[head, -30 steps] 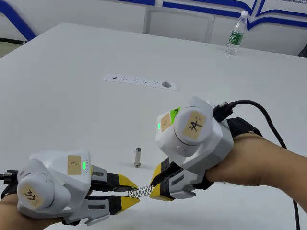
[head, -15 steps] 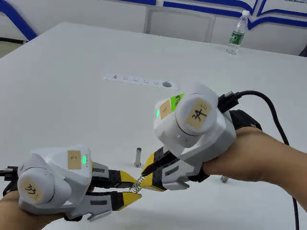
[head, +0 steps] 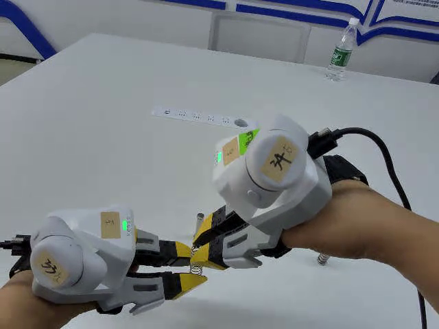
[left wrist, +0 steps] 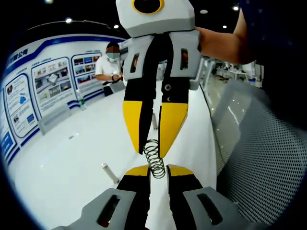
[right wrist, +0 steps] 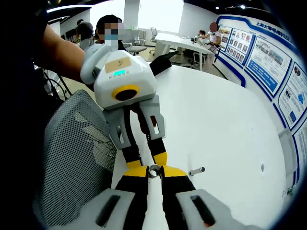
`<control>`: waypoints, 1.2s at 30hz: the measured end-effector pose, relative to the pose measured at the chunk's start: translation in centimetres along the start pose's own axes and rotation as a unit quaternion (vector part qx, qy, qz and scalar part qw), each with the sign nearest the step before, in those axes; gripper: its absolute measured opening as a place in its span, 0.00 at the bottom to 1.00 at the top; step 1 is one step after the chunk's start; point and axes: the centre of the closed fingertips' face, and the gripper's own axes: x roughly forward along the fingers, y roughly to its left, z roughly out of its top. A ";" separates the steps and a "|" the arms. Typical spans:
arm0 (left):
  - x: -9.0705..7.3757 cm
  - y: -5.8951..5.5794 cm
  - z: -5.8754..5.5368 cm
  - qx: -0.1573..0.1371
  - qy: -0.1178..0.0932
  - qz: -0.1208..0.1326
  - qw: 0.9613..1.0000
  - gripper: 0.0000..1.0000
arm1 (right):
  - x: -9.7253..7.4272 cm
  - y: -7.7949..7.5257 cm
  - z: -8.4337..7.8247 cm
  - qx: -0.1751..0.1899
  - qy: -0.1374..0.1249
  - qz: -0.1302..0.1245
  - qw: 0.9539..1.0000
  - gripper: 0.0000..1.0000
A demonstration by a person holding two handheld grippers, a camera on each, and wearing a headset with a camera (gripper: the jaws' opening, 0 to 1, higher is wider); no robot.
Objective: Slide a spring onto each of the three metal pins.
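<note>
Little looks done yet: the left gripper [head: 191, 266] and right gripper [head: 202, 247] both have their jaws clamped on one spring [left wrist: 154, 159] held above the desk [head: 103, 137], the pin [right wrist: 196, 171] nearby stands bare, and a second spring [head: 321, 259] lies loose.

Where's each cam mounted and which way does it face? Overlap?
Head view: headset, looking forward-down at the table; left gripper, right gripper, forearms show.
Left gripper view: on the left gripper, looks along its own jaws at the right gripper.
Right gripper view: on the right gripper, faces back at the left one.
Shared: all see the spring and a pin.
</note>
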 end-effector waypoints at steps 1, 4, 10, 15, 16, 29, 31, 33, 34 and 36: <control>0.0 0.0 0.0 -0.001 -0.001 0.000 1.000 0.15 | 0.0 -0.1 0.0 -0.001 0.001 -0.001 1.000 0.11; -0.1 0.3 0.1 -0.009 -0.003 0.004 1.000 0.19 | 0.1 -0.2 -0.1 0.000 0.002 -0.001 1.000 0.11; -0.6 0.7 -0.4 -0.029 -0.002 0.014 0.999 0.25 | 0.0 -0.7 -0.1 0.002 0.003 -0.006 1.000 0.11; -1.2 1.3 -1.1 -0.055 -0.001 0.030 0.998 0.32 | -0.4 -1.7 -0.2 0.009 0.000 -0.016 1.000 0.11; -1.3 1.5 -1.2 -0.061 -0.002 0.033 0.998 0.34 | -0.5 -1.9 -0.2 0.010 0.000 -0.018 1.000 0.11; -2.4 2.8 -1.8 -0.094 -0.007 0.059 0.994 0.44 | -1.6 -5.7 -0.2 0.028 -0.009 -0.061 0.998 0.11; -2.4 2.8 -1.9 -0.096 -0.006 0.060 0.994 0.45 | -1.6 -6.4 -0.2 0.028 -0.008 -0.071 0.997 0.11; -2.3 2.9 -1.9 -0.100 -0.007 0.061 0.993 0.47 | -1.6 -7.1 -0.3 0.026 -0.006 -0.079 0.996 0.11; -2.3 2.9 -1.9 -0.101 -0.007 0.062 0.993 0.47 | -1.5 -7.6 -0.2 0.029 -0.009 -0.083 0.996 0.11; -2.3 2.9 -1.9 -0.102 -0.008 0.062 0.993 0.48 | -1.4 -8.2 -0.3 0.030 -0.010 -0.090 0.995 0.11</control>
